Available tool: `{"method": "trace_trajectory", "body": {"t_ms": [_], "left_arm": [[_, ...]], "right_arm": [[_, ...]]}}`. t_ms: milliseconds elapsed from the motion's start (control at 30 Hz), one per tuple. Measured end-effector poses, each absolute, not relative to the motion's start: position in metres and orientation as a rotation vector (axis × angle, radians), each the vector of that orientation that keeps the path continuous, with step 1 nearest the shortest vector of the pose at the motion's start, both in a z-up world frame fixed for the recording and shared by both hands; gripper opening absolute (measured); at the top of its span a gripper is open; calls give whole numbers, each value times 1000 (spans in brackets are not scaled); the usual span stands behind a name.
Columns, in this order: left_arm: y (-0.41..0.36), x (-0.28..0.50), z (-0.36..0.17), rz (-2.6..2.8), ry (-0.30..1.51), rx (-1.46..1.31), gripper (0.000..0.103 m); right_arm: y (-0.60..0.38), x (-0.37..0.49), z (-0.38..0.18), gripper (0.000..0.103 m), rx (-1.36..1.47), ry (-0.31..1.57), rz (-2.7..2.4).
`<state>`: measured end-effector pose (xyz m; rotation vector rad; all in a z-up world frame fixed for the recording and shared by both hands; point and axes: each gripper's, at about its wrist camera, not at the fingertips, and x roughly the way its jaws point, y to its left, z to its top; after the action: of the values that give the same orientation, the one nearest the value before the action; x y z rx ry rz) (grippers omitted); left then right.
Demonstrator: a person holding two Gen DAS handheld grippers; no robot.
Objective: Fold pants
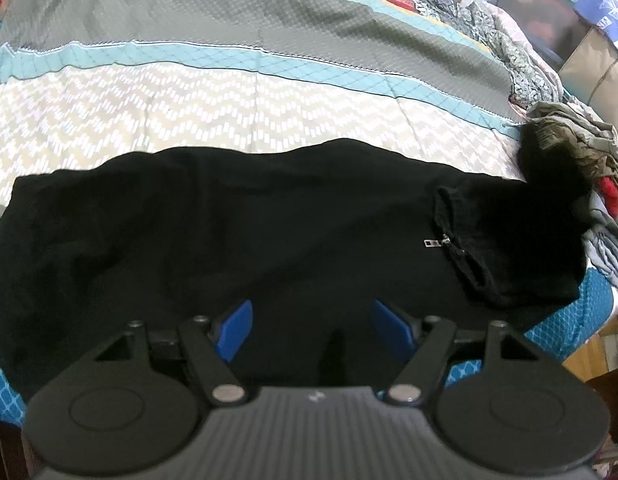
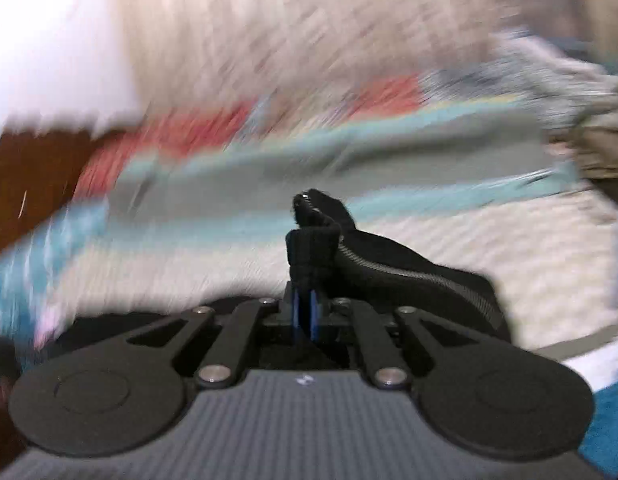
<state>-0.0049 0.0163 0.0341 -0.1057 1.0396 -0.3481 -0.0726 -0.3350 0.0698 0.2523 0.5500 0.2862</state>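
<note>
The right claw (image 2: pixel 305 314) was clenched on a fold of the one pair of black pants (image 1: pixel 245 224), near its zipper (image 2: pixel 413 276). The left claw (image 1: pixel 311 330) stood released above the pants, which lay across one patterned bedspread (image 1: pixel 237 104) beside one heap of clothes (image 1: pixel 581 140).

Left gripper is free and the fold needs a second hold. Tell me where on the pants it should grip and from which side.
Take the near edge of the black pants, right below the open left gripper, coming from the bed's near side. The cloth lies flat there with its edge facing the gripper, so a finger can probably slip under. The right gripper already pinches the zipper end.
</note>
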Motion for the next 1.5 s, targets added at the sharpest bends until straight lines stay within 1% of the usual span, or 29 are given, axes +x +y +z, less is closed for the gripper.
{"method": "trace_trajectory", "body": {"t_ms": [67, 100, 133, 167, 200, 233, 267, 400, 433, 467, 533, 567, 600, 667, 700, 733, 900, 933, 1000, 1133, 1267, 1367, 1400, 1433, 1467, 1500], "left_arm": [[25, -7, 34, -338, 1036, -121, 69], [30, -8, 34, -331, 1032, -131, 69], [35, -10, 36, -324, 1027, -140, 69], [42, -12, 37, -318, 1018, -151, 69], [49, -14, 37, -313, 1011, -161, 70], [56, -15, 37, -307, 1006, -176, 72], [62, -16, 35, -301, 1006, -192, 72], [75, -15, 26, -291, 1017, -256, 72], [75, -14, 25, -291, 1017, -261, 72], [73, -13, 25, -294, 1017, -257, 72], [69, -14, 24, -303, 1013, -234, 72], [66, -14, 23, -302, 1012, -216, 72], [64, -14, 21, -297, 1016, -200, 72], [64, -14, 14, -286, 1030, -182, 71], [64, -14, 10, -281, 1042, -178, 70], [65, -14, 7, -277, 1050, -172, 70], [65, -19, 12, -290, 1027, -174, 69], [69, -20, 16, -304, 1014, -190, 69], [79, -26, 30, -326, 958, -226, 69], [106, -26, 49, -308, 859, -263, 69], [120, 0, 44, -270, 877, -274, 67], [118, 26, 26, -173, 911, -218, 67], [123, 35, 15, -112, 942, -200, 58], [129, 45, 2, -69, 990, -202, 52], [136, 51, -9, -48, 1022, -229, 42], [139, 52, -11, -39, 1016, -249, 41]], "right_arm": [[-289, -60, 35, 18, 116, 711, 316], [-270, -56, 13, 20, 45, 799, 328], [-261, -62, 3, 21, 1, 795, 313], [-261, -70, 6, 23, 2, 745, 301], [-264, -73, 14, 31, 33, 762, 312], [-272, -73, 22, 48, 96, 779, 348], [-284, -76, 30, 49, 168, 759, 379], [-303, -91, 62, 48, 268, 670, 369], [-306, -89, 66, 45, 288, 655, 351], [-307, -88, 67, 39, 312, 643, 331], [-310, -69, 59, 29, 354, 660, 285], [-307, -63, 50, 26, 376, 683, 270], [-304, -57, 39, 25, 400, 718, 263], [-293, -43, 7, 25, 436, 837, 275], [-287, -44, -5, 25, 434, 855, 260], [-284, -50, -9, 25, 426, 804, 250], [-277, -59, 6, 25, 378, 814, 238], [-281, -60, 7, 27, 389, 814, 231], [-281, -70, 14, 29, 412, 791, 225], [-269, -82, 30, 29, 387, 714, 275], [-242, -82, 43, 29, 317, 678, 350], [-223, -72, 33, 29, 288, 739, 378], [-219, -68, 22, 29, 282, 791, 372], [-216, -62, 8, 27, 270, 866, 351], [-215, -59, -9, 26, 270, 923, 331], [-219, -65, -14, 26, 302, 886, 333]]}}
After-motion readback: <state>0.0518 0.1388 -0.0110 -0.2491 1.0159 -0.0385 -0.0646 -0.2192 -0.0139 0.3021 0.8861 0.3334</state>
